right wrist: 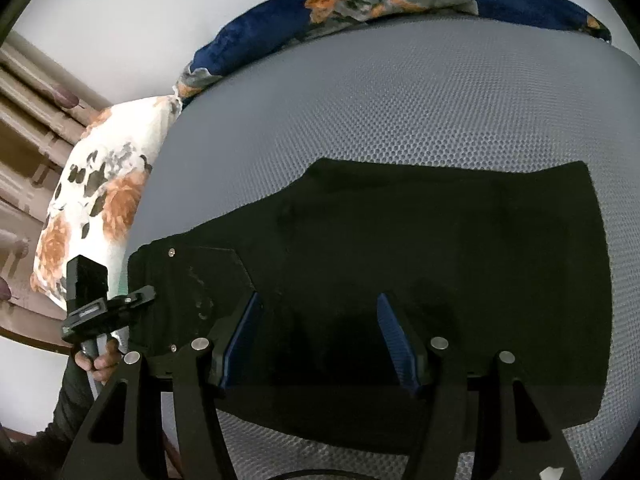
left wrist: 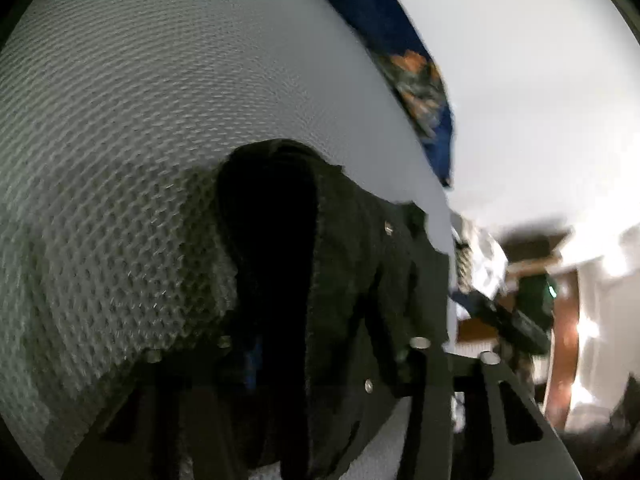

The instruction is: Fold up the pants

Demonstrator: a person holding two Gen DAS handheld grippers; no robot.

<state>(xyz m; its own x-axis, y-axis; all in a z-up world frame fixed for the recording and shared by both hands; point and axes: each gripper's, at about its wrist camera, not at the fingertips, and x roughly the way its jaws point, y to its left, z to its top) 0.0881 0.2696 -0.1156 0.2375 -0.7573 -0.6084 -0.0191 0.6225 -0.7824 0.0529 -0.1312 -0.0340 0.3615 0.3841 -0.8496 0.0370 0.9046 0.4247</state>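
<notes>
Black pants (right wrist: 420, 248) lie folded flat on a grey mesh mattress (right wrist: 400, 112). My right gripper (right wrist: 316, 312) hovers over them with its blue-padded jaws wide apart, holding nothing. My left gripper (left wrist: 288, 340) is shut on a bunched edge of the pants (left wrist: 344, 264), which hangs between its jaws and hides the fingertips. The left gripper also shows in the right wrist view (right wrist: 104, 308) at the pants' left end, held by a hand.
A blue floral blanket (right wrist: 360, 4) lies along the far edge of the mattress. A white and orange floral pillow (right wrist: 100, 200) sits at the left. White wall and brown curtains (right wrist: 28, 128) lie beyond. A wooden frame (left wrist: 560, 352) shows at the right.
</notes>
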